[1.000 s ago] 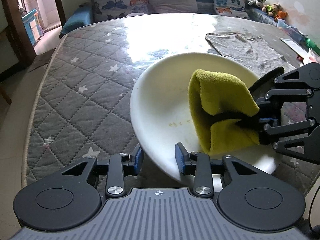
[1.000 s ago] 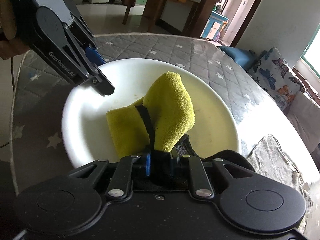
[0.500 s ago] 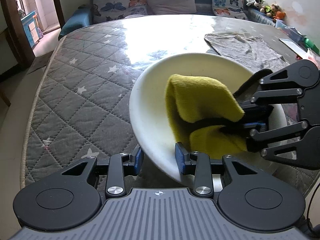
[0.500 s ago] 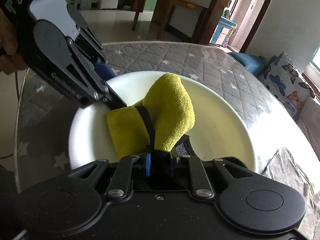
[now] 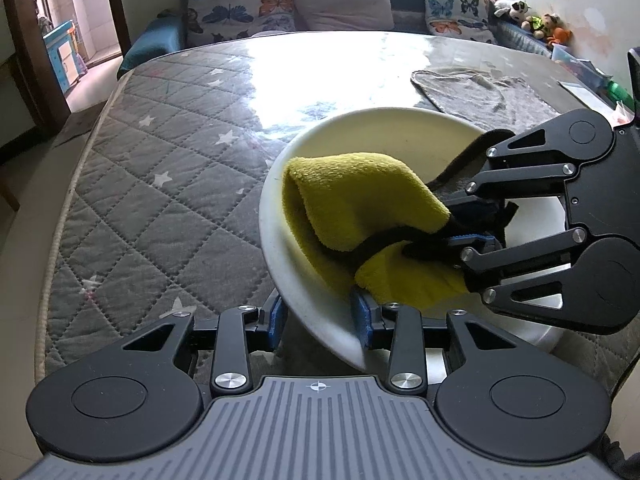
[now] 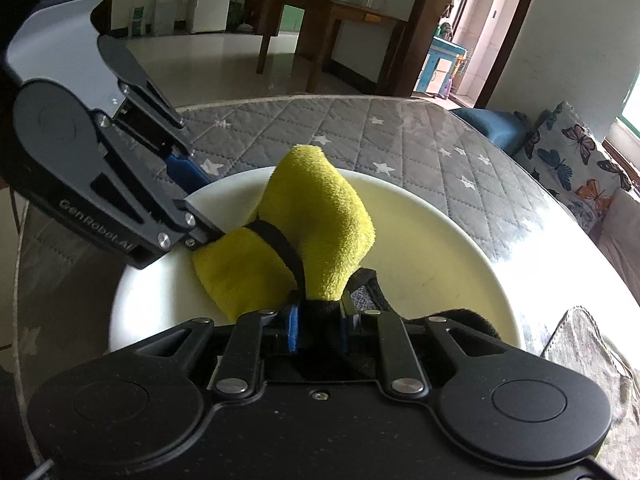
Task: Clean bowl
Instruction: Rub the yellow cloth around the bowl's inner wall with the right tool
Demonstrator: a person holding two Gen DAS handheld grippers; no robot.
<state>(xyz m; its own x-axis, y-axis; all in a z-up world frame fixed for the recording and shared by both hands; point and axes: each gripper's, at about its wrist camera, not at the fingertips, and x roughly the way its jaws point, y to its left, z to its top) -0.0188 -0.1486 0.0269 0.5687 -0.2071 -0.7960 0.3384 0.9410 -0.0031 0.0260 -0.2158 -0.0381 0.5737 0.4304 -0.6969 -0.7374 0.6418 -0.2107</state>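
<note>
While the left gripper [image 5: 320,316] pinches the near rim of the white bowl [image 5: 384,132] between its blue pads and tips it up off the table [image 5: 160,184], the right gripper [image 6: 318,330] stays clamped on a folded yellow cloth [image 6: 320,216] pressed inside the bowl. Over the last second the cloth has slid from the right part of the bowl toward its left wall, nearer the left gripper, and the bowl now stands more steeply. That reads as a wiping stroke in progress, with much of the inner surface already passed over; the far wall looks untouched as yet. The cloth's lower fold lies just beside the left gripper's inner pad, so a longer stroke could bump it. Beyond the bowl, a grey rag [image 5: 480,92] lies flat on the glossy quilted cover, well apart. Farther back, butterfly cushions [image 5: 232,4] line a bench.
</note>
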